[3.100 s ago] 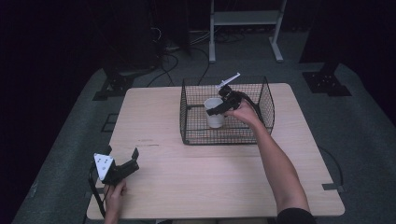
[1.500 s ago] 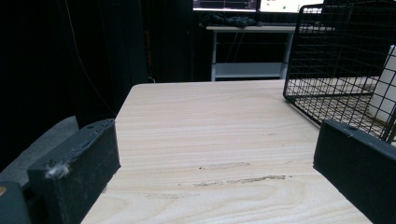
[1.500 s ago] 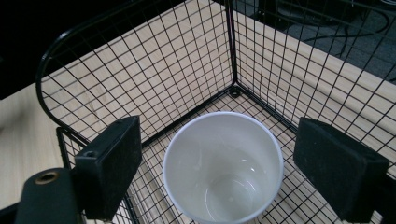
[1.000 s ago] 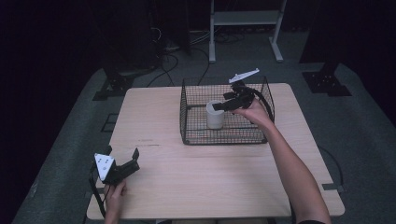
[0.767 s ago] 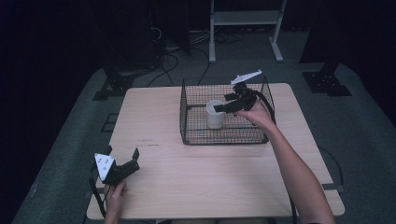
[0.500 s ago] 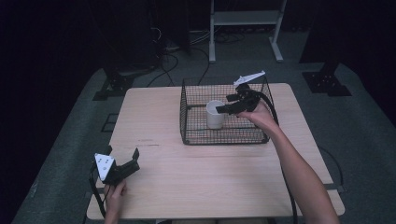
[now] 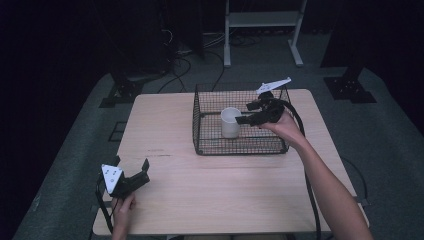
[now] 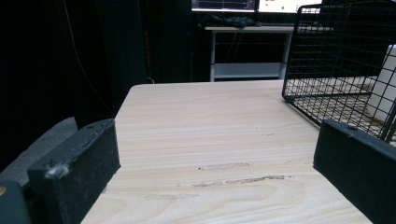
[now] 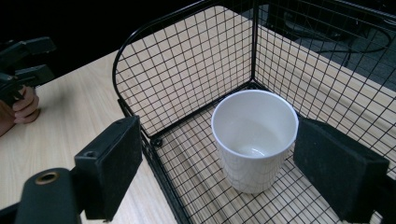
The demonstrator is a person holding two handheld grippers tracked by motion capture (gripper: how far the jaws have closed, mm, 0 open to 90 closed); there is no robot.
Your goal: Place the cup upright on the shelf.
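High view: the right hand-held gripper (image 7: pixel 248 112) hangs released over the wire basket (image 7: pixel 200 125), just beside the upright white cup (image 7: pixel 230 122). The left hand-held gripper (image 7: pixel 131 167) rests released on the bench (image 7: pixel 210 185).

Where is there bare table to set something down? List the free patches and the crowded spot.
Free: the table left of the wire basket, and the wide strip between the basket and the near edge, bordered at left by the left gripper. Crowded: inside the basket, where the white cup stands and the right gripper reaches in.

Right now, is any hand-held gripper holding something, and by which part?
Nothing is held. The right hand-held gripper is open, apart from the cup in the basket. The left one is open too.
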